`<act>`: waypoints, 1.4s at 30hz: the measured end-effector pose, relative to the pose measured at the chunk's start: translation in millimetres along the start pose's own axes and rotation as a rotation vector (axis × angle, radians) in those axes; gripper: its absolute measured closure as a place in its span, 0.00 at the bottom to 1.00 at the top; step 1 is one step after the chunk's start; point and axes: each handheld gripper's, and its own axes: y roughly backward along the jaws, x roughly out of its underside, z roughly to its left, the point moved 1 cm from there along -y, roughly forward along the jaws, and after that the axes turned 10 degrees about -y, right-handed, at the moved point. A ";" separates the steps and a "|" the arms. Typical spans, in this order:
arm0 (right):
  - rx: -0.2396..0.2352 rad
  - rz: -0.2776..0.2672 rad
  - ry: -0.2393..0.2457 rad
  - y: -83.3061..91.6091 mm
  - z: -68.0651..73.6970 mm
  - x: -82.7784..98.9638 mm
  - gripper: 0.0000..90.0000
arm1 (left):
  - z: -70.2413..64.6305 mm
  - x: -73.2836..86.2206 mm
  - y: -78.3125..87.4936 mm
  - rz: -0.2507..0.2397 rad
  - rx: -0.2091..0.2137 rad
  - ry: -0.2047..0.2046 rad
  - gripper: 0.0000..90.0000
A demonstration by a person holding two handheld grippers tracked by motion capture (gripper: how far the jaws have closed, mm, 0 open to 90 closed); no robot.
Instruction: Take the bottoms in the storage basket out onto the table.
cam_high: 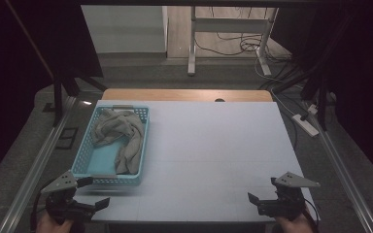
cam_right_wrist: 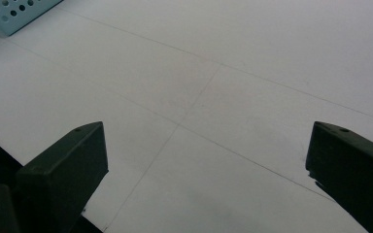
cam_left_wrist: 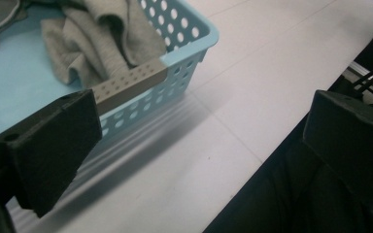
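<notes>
Just beyond wide-open, empty left tongs (cam_high: 93, 192), beige cloth (cam_high: 121, 136) in blue basket (cam_high: 108, 180), right tongs (cam_high: 262, 191) open, empty, well apart

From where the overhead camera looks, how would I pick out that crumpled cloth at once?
Start at the white table and go to its left side, where a light blue perforated basket sits just ahead of the left gripper. The beige cloth lies bunched inside it, draped toward the basket's right wall. It is the one soft, wrinkled thing there.
</notes>
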 end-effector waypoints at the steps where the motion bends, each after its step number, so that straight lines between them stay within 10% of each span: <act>1: 0.000 0.001 0.000 0.0 0.0 0.0 0.02 | -0.2 -1.0 -0.5 0.000 0.000 -0.003 0.00; 42: -0.005 0.002 0.001 -0.5 -0.2 -0.3 0.02 | 18.0 -34.7 -25.9 0.003 -0.027 -0.057 0.00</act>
